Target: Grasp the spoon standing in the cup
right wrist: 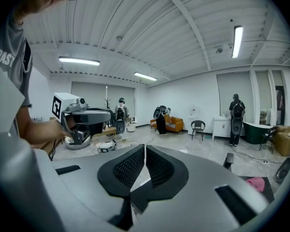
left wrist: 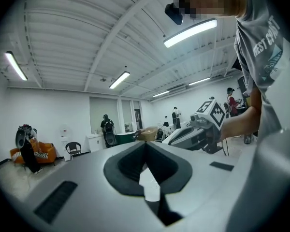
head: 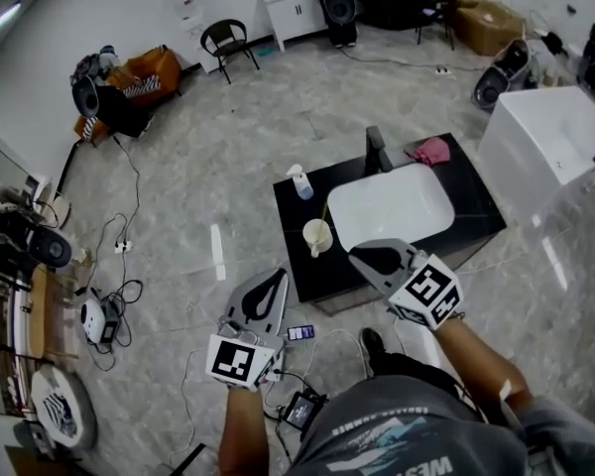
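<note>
A pale cup [head: 317,237] stands on the black counter [head: 476,216], just left of the white sink [head: 392,206]. A thin spoon [head: 324,213] stands upright in it. My right gripper [head: 357,255] is shut and empty, a little to the right of the cup and nearer to me. My left gripper [head: 278,279] is also shut and empty, held off the counter's near left corner, over the floor. Both gripper views look level across the room, with the jaws [left wrist: 145,145] [right wrist: 145,149] closed together; neither shows the cup or the spoon.
A soap bottle [head: 299,182] stands at the counter's far left corner. A dark faucet [head: 377,152] and a pink cloth [head: 431,150] lie behind the sink. Cables and a small device [head: 302,405] lie on the floor by my feet. A white tub [head: 555,137] stands to the right.
</note>
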A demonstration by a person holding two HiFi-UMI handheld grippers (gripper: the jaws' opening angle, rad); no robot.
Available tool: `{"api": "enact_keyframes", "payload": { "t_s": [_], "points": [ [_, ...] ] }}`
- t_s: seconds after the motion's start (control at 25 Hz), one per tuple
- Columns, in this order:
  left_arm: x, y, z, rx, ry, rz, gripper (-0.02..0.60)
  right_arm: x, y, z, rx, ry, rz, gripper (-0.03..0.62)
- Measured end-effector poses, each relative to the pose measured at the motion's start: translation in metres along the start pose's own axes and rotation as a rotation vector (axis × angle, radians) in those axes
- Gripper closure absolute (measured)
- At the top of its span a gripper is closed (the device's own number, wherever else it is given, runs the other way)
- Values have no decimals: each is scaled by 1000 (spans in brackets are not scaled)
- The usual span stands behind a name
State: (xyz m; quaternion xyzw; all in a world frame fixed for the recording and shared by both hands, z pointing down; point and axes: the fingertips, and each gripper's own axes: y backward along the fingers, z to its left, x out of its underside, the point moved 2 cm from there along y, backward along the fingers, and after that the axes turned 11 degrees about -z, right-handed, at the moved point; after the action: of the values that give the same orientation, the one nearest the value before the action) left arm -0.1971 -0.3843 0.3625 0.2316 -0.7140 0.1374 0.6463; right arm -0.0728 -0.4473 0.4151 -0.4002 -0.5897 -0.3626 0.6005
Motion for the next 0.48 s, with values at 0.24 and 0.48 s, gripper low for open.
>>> {"api": "enact_keyframes", "payload": {
  "t_s": [0.24,0.48],
  "points": [
    [36,-39,35,-46,25,60,580,43,-48,-64,-20,-56,64,560],
    [70,-54,67,-105,94,117,580,106,-93,-103,-44,-129,177,559]
  ]
}}
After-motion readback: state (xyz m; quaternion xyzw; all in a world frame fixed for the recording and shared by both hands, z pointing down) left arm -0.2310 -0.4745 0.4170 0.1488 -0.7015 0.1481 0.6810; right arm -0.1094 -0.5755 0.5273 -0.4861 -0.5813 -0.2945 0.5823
